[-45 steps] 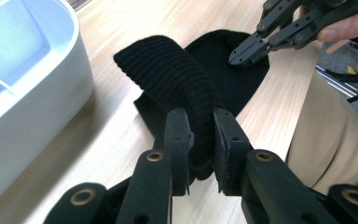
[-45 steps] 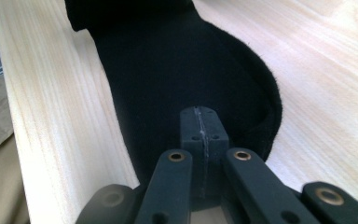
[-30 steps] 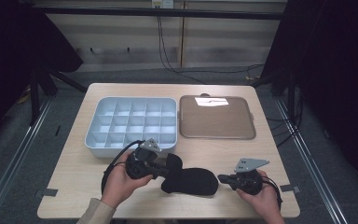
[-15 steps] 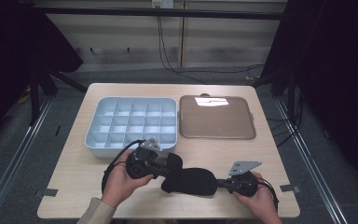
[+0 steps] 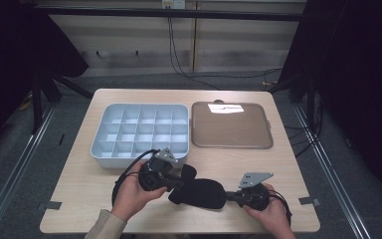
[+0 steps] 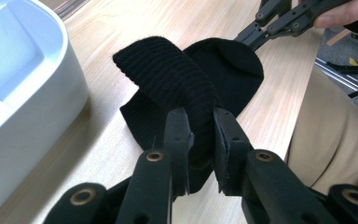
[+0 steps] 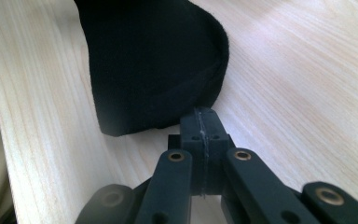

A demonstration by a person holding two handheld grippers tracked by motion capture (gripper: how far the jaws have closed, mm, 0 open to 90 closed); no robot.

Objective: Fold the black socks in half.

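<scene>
The black ribbed knit sock (image 5: pixel 197 191) lies near the front edge of the pale wooden tabletop (image 5: pixel 288 164), just in front of the white plastic compartment box (image 5: pixel 142 132). The left gripper (image 6: pixel 200 140) clamps the folded ribbed cuff; the right gripper (image 7: pixel 200 122) is clenched tight at the smooth toe end — whether fabric is pinched there is unclear. Soft and stretchy, it wants even tension from both ends for a flat fold.

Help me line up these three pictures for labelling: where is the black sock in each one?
High view: the black sock lies near the table's front edge, between both tongs.
Left gripper view: centre, its ribbed cuff pinched in the near tongs.
Right gripper view: top centre, just beyond the shut tongs.
Shared landmark: the light wooden table, under the sock in every view.
</scene>
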